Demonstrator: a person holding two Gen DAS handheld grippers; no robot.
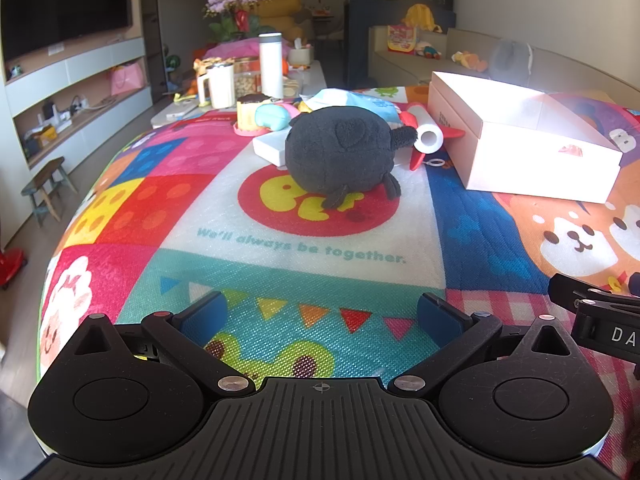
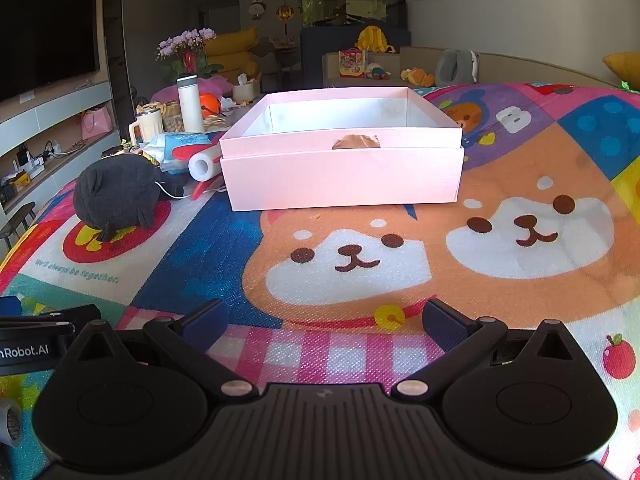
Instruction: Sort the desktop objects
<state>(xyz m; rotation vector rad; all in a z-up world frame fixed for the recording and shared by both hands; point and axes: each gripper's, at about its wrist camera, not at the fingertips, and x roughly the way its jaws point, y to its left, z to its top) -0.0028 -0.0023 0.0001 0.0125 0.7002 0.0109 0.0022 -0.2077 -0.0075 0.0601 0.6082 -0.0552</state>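
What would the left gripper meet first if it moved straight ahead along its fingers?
Probably the black plush. The left gripper is open above bare mat, and the plush sits straight ahead, though depth is unclear.

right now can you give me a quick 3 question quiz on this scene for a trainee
1. True or false: the left tongs are shut on the black plush.
2. Multiple choice: in the right wrist view, the white roll lies where relative to the pink box? A) inside it B) just left of it C) on its far side
3. Short answer: does the right wrist view show anything piled in the pink box?

Key
1. False. Both the left tongs and the right tongs are open, holding nothing; the plush sits apart on the mat.
2. B
3. No; the visible inside walls are bare, though the floor is hidden by the front wall.
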